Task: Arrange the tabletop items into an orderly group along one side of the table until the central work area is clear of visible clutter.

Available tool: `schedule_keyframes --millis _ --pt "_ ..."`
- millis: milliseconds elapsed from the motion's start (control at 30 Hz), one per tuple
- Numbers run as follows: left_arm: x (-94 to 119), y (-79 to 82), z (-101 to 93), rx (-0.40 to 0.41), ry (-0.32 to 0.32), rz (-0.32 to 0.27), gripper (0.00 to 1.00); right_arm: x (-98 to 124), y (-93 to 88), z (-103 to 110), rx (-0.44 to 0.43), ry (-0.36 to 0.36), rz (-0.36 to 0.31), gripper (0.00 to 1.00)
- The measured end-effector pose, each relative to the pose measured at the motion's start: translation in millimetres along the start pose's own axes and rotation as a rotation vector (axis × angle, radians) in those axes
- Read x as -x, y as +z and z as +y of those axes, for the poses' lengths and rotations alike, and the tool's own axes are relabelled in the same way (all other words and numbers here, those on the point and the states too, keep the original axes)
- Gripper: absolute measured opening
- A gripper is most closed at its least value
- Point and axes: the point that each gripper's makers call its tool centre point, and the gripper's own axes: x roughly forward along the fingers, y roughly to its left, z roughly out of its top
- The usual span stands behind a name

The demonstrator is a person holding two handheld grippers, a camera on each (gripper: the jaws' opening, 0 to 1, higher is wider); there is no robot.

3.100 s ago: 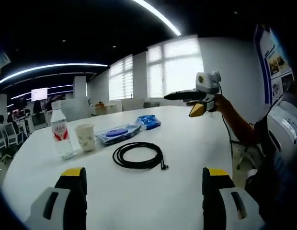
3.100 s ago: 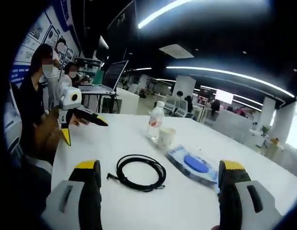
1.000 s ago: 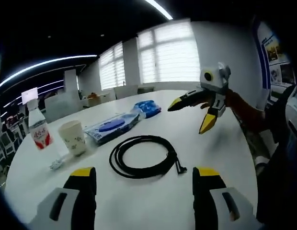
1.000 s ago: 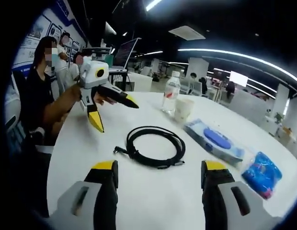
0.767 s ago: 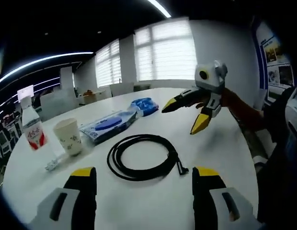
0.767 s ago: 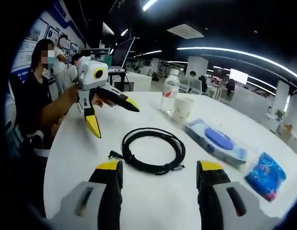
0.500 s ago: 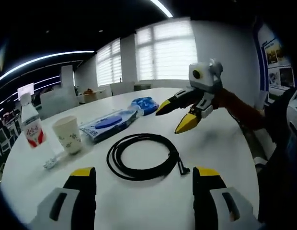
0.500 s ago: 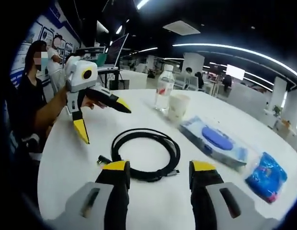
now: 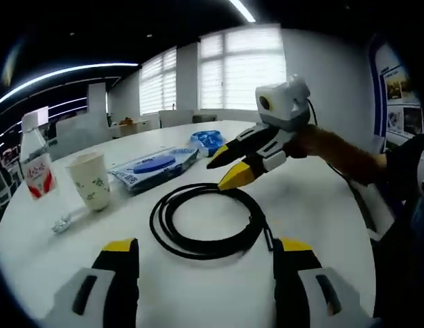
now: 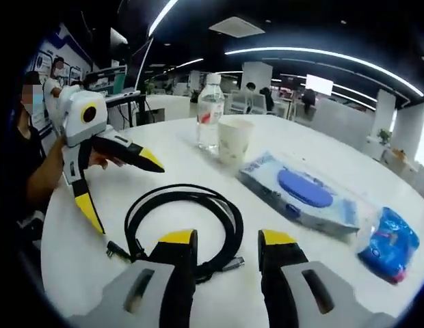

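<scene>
Coiled black cable point(image 10: 184, 222) mid-table, right gripper point(image 10: 227, 249) narrowed just over its near loop, apparently lining up a pinch, left gripper point(image 9: 205, 256) wide beside the coil; bottle point(image 10: 210, 113), cup point(image 10: 235, 141), wipes pack point(image 10: 301, 195) beyond it, labels too blurred to read.

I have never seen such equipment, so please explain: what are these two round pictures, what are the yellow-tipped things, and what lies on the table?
A person holds a two-jaw gripper in each hand, each carrying a fisheye camera. In the left gripper view, the left gripper rises from the bottom, jaws open; the right gripper reaches in over the black cable. In the right gripper view, the right gripper points at that coiled cable, holding nothing. On the white table also lie a water bottle, a paper cup, a wipes pack and a blue bag.
</scene>
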Motion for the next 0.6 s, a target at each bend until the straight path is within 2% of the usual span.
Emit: schedule_keyframes --millis 67,167,333,400,500,533,600 --pt "-0.3 0.5 -2.3 -0.004 -0.004 -0.003 0.78 -5.7 -0.7 -5.1 -0.017 0.003 0.01 0.27" --pt "-2.9 2.4 -4.7 0.002 -0.017 -0.012 0.77 -6.8 -2.2 -2.1 -0.067 0.018 -0.002 0.23" --pt "-8.2 -2.2 -3.4 0.003 -0.019 0.002 0.76 -5.0 -15.2 6.7 -0.06 0.011 0.023 0.23" --pt "-10.8 -3.8 -5.0 0.026 -0.033 0.001 0.76 -4.4 -15.5 10.5 -0.072 0.021 0.017 0.21" --pt "-11.8 -4.1 -5.3 0.028 -0.041 0.0 0.75 -5.2 -13.7 10.8 -0.072 0.026 0.013 0.16" --pt "-12.2 -3.6 -4.8 0.026 -0.042 -0.003 0.75 -3.4 -15.9 17.4 -0.079 0.029 0.012 0.16" --pt "-12.6 -3.9 -6.0 0.03 -0.047 -0.003 0.74 -3.8 -15.4 16.5 -0.078 0.023 0.013 0.15"
